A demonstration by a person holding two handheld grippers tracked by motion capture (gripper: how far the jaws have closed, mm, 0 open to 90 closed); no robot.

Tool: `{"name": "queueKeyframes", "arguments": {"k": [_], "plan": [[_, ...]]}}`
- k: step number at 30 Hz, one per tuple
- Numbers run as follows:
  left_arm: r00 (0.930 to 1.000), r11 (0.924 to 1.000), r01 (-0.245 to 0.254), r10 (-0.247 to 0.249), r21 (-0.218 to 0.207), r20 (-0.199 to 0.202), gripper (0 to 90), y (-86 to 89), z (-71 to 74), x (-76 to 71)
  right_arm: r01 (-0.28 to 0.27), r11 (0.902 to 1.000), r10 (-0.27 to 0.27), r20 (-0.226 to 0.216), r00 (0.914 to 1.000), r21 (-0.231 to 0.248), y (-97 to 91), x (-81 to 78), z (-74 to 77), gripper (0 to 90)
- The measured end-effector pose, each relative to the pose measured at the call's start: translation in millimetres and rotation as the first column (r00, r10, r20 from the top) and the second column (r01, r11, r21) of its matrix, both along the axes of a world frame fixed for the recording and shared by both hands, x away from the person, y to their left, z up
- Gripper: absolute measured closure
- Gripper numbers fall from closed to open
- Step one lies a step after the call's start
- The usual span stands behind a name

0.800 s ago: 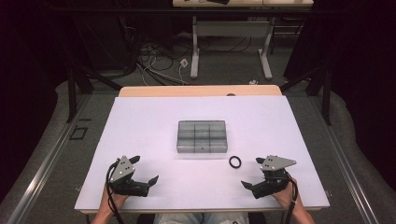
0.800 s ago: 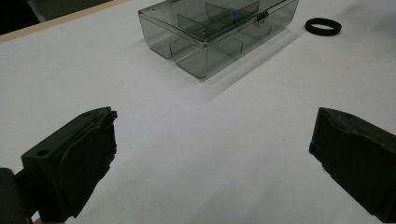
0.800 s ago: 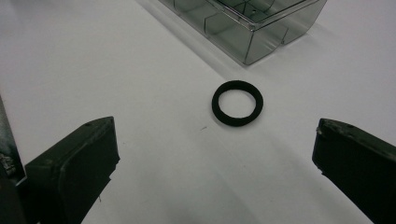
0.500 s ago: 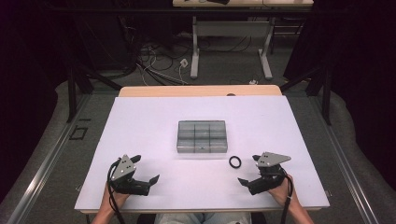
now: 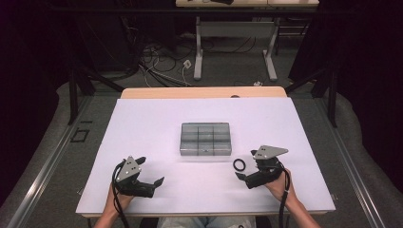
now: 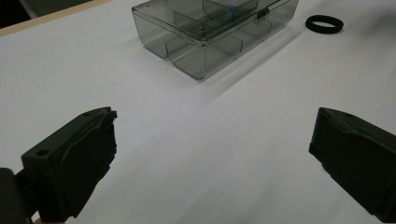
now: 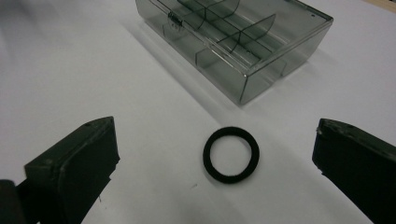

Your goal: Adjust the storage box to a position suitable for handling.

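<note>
I take the smoky clear plastic compartment box (image 5: 206, 138) as my landmark; its lid looks closed, with a small latch on the side facing me. The flat black rubber ring (image 7: 231, 154) lies on the white table top (image 5: 142, 123) just off the box's near right corner, not touching it. My right gripper (image 5: 248, 166) sits just beyond the ring on the near side, released, jaws spread wide, and its own view shows the ring lying between and ahead of them, which I judge is lined up for a pinch. My left gripper (image 5: 152, 171), also released and holding nothing, waits well off the box's near left corner, likely to steady or open the box.
</note>
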State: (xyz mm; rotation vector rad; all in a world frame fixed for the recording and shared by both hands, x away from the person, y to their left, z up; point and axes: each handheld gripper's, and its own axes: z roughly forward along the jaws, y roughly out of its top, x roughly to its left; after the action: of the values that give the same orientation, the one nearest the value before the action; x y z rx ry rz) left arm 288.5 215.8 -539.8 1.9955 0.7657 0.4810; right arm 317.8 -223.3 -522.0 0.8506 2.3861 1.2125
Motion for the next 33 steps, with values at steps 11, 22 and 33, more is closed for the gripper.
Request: {"name": "queueKeyframes", "arguments": {"k": [11, 22, 33], "plan": [[1.0, 1.0, -0.003, 0.003, 0.008, -0.004, 0.0, 0.0, -0.8, 2.0, -0.02, 0.9997, 0.02, 0.002, 0.9998, 0.013, 29.9, 34.1, 14.2, 0.0], [0.9999, 0.9999, -0.011, 0.011, 0.004, -0.001, 0.0, 0.4, -0.8, 1.6, -0.031, 0.9994, 0.031, -0.022, 0.9993, 0.015, 55.6, 72.9, 21.1, 0.0], [0.9999, 0.9999, -0.009, 0.009, 0.007, -0.011, 0.0, 0.8, -2.2, 3.1, 0.0, 0.9998, 0.002, -0.048, 0.9988, 0.022, 67.4, 108.8, 23.5, 0.1]]}}
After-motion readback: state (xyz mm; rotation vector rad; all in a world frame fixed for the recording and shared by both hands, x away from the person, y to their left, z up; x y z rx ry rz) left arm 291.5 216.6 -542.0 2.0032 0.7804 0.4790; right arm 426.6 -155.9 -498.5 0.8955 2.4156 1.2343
